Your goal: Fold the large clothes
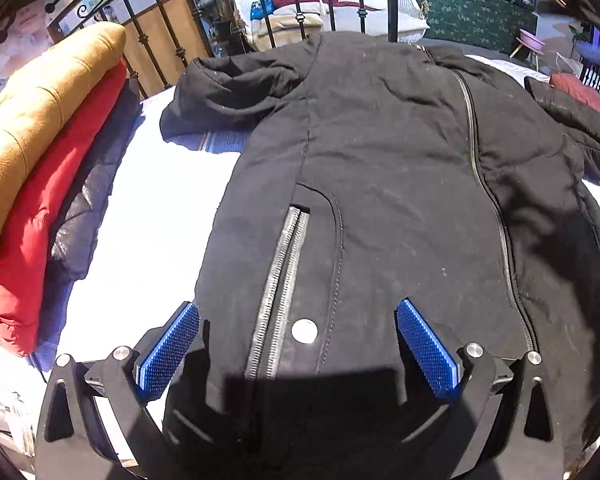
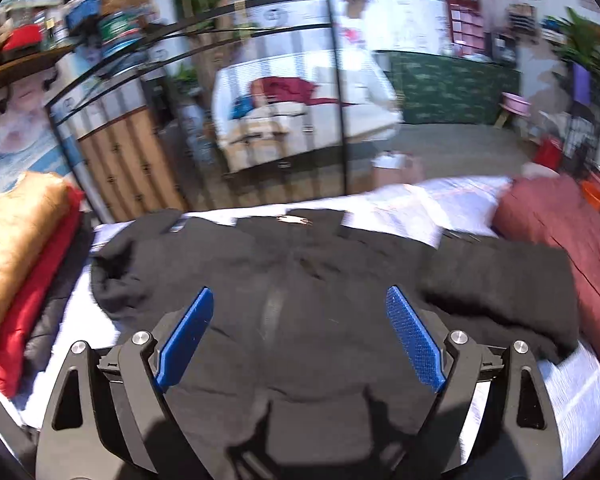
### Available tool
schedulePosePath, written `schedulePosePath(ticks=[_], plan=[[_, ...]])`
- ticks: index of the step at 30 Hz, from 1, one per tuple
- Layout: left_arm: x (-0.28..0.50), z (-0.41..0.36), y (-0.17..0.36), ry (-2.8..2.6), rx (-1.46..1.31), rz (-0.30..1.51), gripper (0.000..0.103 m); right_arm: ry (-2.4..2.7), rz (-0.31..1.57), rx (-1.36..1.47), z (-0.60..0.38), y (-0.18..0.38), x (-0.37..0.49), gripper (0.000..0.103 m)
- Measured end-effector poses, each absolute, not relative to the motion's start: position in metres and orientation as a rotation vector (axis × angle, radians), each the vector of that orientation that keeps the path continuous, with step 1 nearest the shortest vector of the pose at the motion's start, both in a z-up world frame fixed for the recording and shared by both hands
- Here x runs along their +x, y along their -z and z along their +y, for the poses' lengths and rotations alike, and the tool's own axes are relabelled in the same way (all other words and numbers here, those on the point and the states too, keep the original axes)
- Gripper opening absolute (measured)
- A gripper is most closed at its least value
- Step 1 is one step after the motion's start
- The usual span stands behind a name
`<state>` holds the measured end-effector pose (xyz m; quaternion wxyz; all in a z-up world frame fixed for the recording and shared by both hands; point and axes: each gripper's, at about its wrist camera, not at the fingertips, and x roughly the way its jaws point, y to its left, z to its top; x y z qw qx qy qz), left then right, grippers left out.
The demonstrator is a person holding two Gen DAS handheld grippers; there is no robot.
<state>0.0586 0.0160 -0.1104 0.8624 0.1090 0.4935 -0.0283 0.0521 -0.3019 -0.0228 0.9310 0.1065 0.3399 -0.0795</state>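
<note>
A black padded jacket (image 1: 380,168) lies front up on the white bedsheet (image 1: 152,216), its main zip running down the right side and a zipped pocket (image 1: 284,276) with a silver snap near the hem. My left gripper (image 1: 298,306) hovers over that hem, open, blue pads (image 1: 172,348) wide apart and gripping nothing. In the blurred right wrist view the same jacket (image 2: 300,340) lies below my right gripper (image 2: 300,291), which stands open and empty. One sleeve (image 2: 500,280) lies bunched to the right, the other sleeve (image 1: 228,88) at the far left.
A stack of folded clothes, tan (image 1: 40,120) over red (image 1: 44,216) over dark, sits along the left edge of the bed. A maroon garment (image 2: 560,232) lies at the right. A black metal bed rail (image 1: 332,4) closes the far end, with room clutter behind it.
</note>
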Motion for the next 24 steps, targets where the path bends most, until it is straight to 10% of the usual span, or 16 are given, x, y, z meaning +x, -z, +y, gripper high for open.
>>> schedulePosePath(ticks=[17, 24], plan=[[0.06, -0.018, 0.114, 0.126, 0.223, 1.061, 0.097, 0.57, 0.705, 0.561, -0.565, 0.054, -0.058, 0.087], [0.058, -0.027, 0.112, 0.148, 0.239, 1.045, 0.097, 0.413, 0.838, -0.002, -0.482, 0.053, 0.011, 0.087]])
